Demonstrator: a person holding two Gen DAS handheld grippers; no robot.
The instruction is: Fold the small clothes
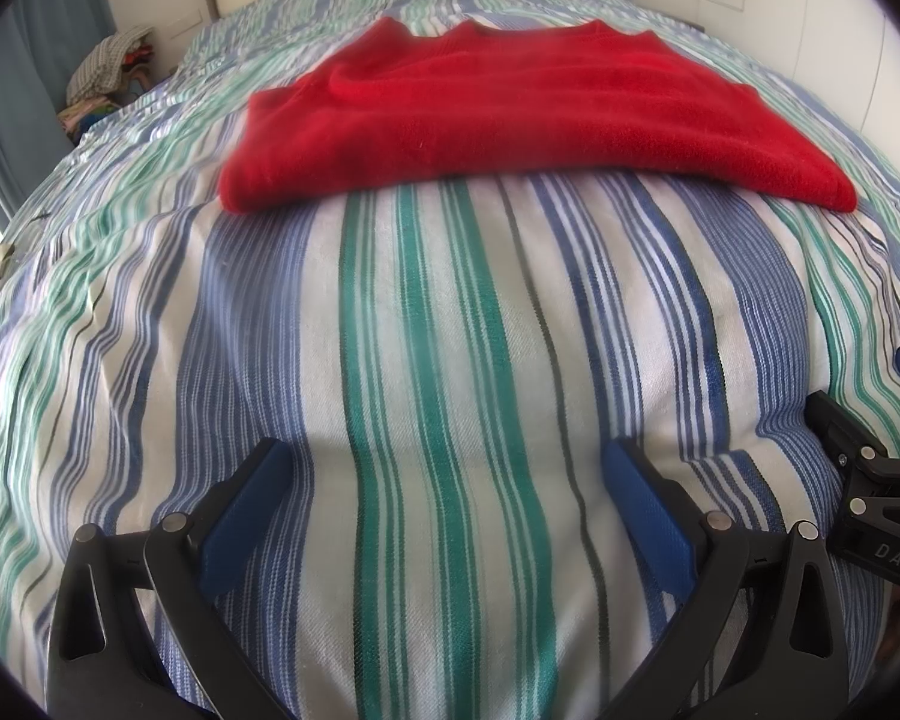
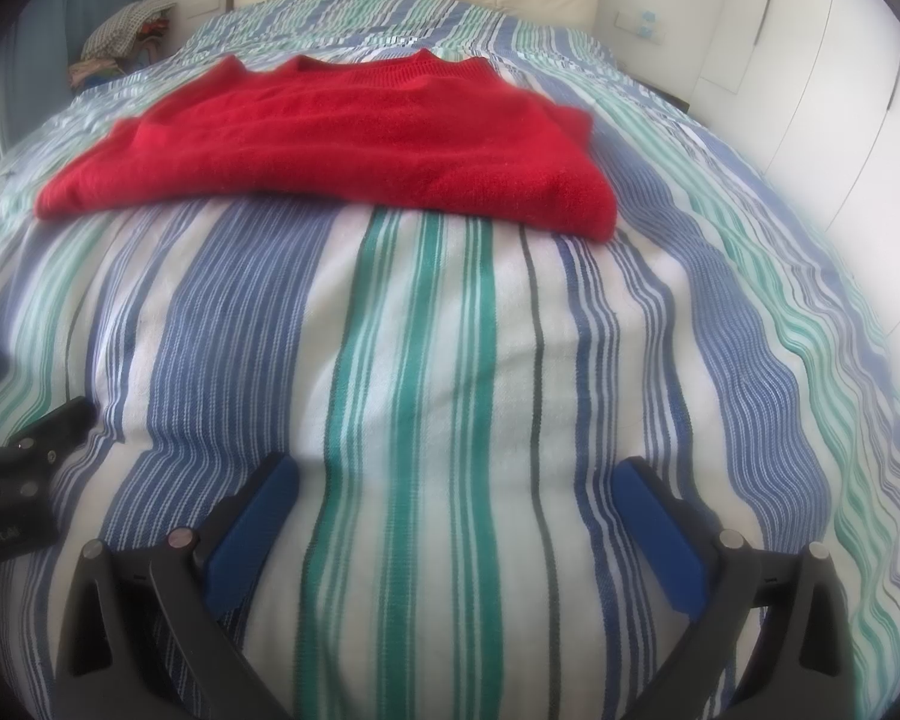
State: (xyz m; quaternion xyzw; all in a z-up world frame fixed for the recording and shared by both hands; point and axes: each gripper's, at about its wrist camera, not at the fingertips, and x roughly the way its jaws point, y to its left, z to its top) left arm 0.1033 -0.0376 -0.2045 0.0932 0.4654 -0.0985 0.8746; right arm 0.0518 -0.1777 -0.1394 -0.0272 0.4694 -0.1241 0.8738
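**Both tools idle, sweater waiting**

Fuzzy red knit sweater (image 1: 510, 114) lies part-folded mid-bed on the blue-green striped cotton bedspread (image 1: 438, 330), well ahead of both tools. Left tool (image 1: 447, 468) & right tool (image 2: 462, 480): fingers wide apart, holding nothing. Next, prob.: reach fwd, pinch near hem corners.

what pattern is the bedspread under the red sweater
Stripes in blue, green and white, with thin dark lines: bedspread, clearest in the right wrist view, under the sweater.
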